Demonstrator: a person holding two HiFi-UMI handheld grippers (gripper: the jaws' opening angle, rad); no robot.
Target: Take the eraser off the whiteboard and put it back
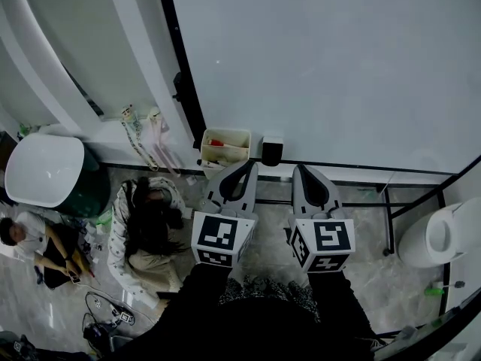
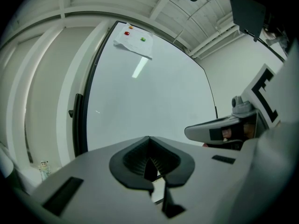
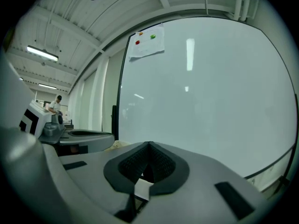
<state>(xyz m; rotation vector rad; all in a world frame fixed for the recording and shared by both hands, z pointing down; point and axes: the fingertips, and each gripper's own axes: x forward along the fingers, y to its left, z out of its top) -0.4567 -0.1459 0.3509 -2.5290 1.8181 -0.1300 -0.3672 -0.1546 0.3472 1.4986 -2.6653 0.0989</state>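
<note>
The whiteboard (image 1: 338, 66) fills the upper right of the head view. A small black block with a pale top, which looks like the eraser (image 1: 271, 150), sits at the board's lower edge. My left gripper (image 1: 242, 171) and right gripper (image 1: 304, 173) are side by side just below it, both pointing at the board. Neither touches the eraser. In the left gripper view the left gripper (image 2: 149, 143) has its jaws together and holds nothing. In the right gripper view the right gripper (image 3: 148, 147) is likewise shut and holds nothing. The eraser shows in neither gripper view.
A cream box (image 1: 225, 145) with a red item hangs left of the eraser. A sheet with red and green magnets (image 3: 148, 41) is pinned at the board's top. One person (image 1: 146, 232) sits on the floor at left, another (image 1: 30, 239) further left. A white seat (image 1: 443, 235) stands right.
</note>
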